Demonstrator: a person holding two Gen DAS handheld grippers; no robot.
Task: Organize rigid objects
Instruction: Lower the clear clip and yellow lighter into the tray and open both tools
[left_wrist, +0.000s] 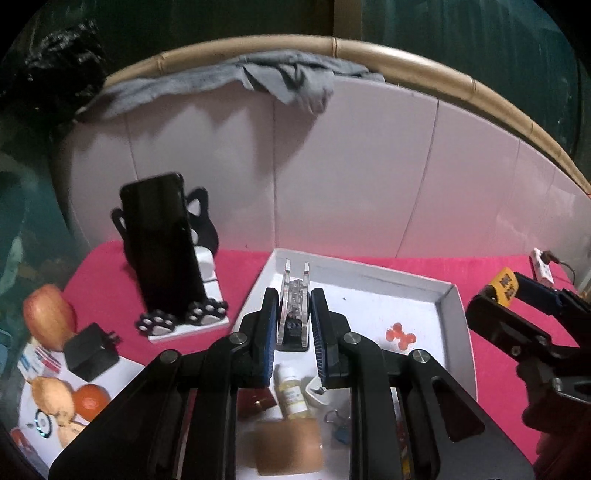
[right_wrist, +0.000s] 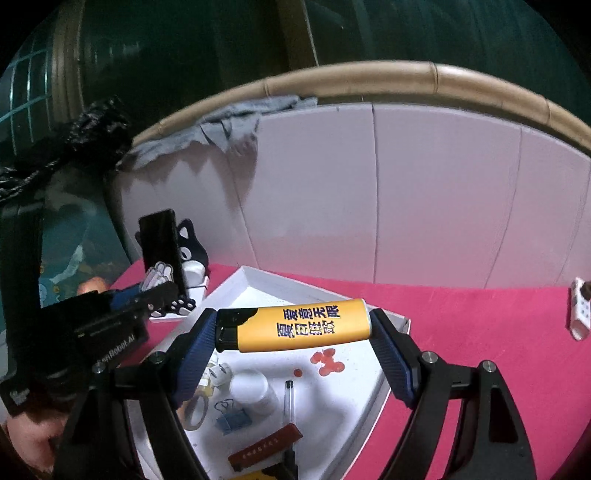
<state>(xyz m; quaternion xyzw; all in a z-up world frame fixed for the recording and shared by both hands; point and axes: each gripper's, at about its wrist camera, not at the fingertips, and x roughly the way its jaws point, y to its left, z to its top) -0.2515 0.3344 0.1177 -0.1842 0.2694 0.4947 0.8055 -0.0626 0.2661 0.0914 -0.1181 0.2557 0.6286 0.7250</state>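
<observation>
The yellow lighter (right_wrist: 303, 325) sat clamped endwise in the right tool (right_wrist: 295, 328) above the white tray (right_wrist: 388, 384); the left tool (left_wrist: 293, 314) pinched a clear stand (left_wrist: 293, 314) above it, neither yet placed.

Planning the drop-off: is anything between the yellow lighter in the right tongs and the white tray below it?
Nothing visible blocks it. The yellow lighter, clamped end to end in the right tongs, hangs over the white tray, with bare floor beside the red stain.

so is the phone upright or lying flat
Upright: the phone leans back, screen dark, in the cat stand on the pink cloth.
</observation>
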